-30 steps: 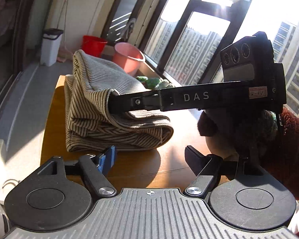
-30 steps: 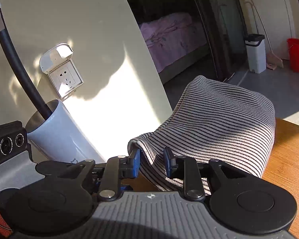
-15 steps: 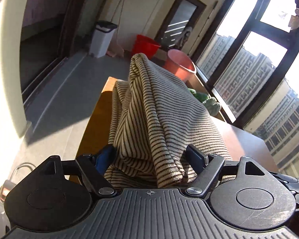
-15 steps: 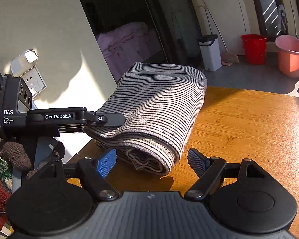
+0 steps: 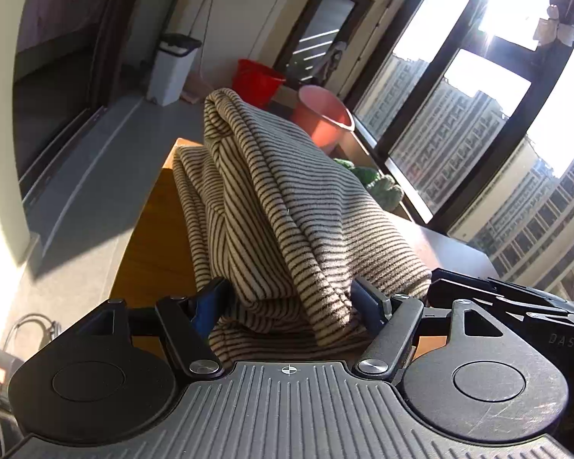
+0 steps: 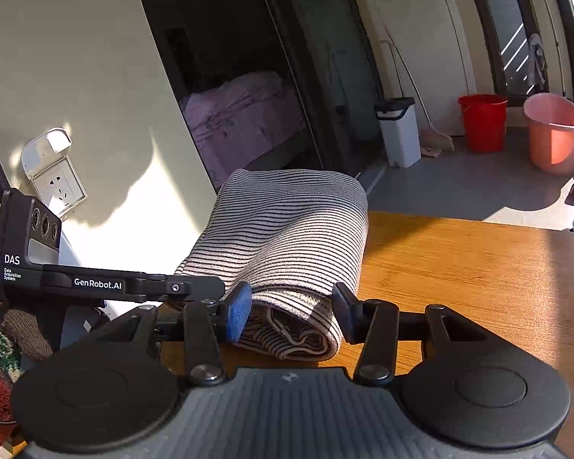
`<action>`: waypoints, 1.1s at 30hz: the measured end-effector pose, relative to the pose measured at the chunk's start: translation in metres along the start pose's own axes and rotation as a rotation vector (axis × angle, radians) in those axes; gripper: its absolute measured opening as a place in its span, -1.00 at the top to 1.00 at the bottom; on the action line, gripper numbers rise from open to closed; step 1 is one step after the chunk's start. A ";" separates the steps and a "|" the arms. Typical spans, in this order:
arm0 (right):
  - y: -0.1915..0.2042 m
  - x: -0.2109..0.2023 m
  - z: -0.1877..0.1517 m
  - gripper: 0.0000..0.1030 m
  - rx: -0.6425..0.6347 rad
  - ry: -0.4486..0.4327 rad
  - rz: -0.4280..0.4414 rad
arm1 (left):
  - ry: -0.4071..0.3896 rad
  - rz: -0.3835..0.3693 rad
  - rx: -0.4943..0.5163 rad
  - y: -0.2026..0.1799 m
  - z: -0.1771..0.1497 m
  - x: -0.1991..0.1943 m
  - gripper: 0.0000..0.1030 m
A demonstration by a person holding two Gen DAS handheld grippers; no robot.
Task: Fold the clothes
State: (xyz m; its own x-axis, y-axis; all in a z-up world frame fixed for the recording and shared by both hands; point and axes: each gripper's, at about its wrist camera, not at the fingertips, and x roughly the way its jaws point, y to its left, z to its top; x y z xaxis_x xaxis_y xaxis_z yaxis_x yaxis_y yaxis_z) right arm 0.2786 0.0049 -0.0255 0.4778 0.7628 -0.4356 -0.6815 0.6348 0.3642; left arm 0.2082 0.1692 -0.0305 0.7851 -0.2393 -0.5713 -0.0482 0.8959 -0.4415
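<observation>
Striped knit, cream and dark: garment (image 5: 287, 199) folded into a thick bundle, lying on the wooden tabletop (image 6: 478, 267) along the edge nearest the wall. Half a second back, lay ahead of the right tongs (image 6: 291, 311) with open air either side of its rolled end; now sits between them, blue pad against one flank, black pad against the other. Much the same for the left tongs (image 5: 291, 300): already astride the bundle's near end a moment ago, now narrower, pads pressed into the stacked layers. Have just been closing, both pairs, with fabric between the pads in each case. Clenched on the garment, as far as the two wrist views show. Stand close beside each other at the same near end, coming in at different angles. A second ago, quite otherwise: left tongs well back from the bundle, right tongs up at one of its folds.

Suggests that the folding itself is mostly done and that a two-handed hold on the finished bundle is now set, probably for squaring it up or shifting it along the tabletop. Calls for care if lifted: held at one end only, so likely to sag and let the upper layers slide open.
</observation>
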 end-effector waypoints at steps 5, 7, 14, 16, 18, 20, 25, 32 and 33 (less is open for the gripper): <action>0.004 0.022 -0.001 0.10 0.034 0.026 0.013 | 0.006 -0.045 -0.038 0.008 -0.001 0.000 -0.49; 0.012 0.035 -0.011 0.10 -0.012 0.060 -0.020 | -0.011 -0.018 -0.039 0.009 0.001 -0.006 -0.48; 0.052 0.040 -0.024 -0.02 -0.296 0.078 -0.144 | -0.178 0.007 0.140 -0.035 0.010 -0.044 -0.48; 0.058 0.040 -0.028 -0.17 -0.326 0.074 -0.156 | -0.149 -0.052 0.141 -0.038 0.011 -0.038 -0.43; 0.064 0.037 -0.030 -0.23 -0.344 0.064 -0.160 | -0.109 -0.054 0.128 -0.033 0.009 -0.023 -0.32; 0.066 0.028 -0.029 -0.23 -0.343 0.041 -0.142 | -0.068 -0.055 0.115 -0.027 0.007 -0.008 -0.06; 0.049 0.018 -0.019 -0.22 -0.231 0.014 -0.104 | -0.070 -0.080 0.049 -0.008 0.012 -0.001 0.06; 0.017 0.033 -0.022 -0.21 -0.043 0.078 -0.071 | -0.095 -0.084 0.009 -0.001 0.009 -0.001 0.09; 0.018 0.032 -0.023 -0.21 -0.051 0.075 -0.075 | -0.104 -0.077 0.006 -0.002 0.008 -0.003 0.08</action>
State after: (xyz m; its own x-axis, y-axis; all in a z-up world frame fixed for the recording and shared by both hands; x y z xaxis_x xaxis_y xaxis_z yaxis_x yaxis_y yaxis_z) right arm 0.2687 0.0381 -0.0522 0.4870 0.7011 -0.5209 -0.6737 0.6811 0.2870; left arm 0.2103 0.1707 -0.0223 0.8463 -0.2671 -0.4608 0.0175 0.8787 -0.4771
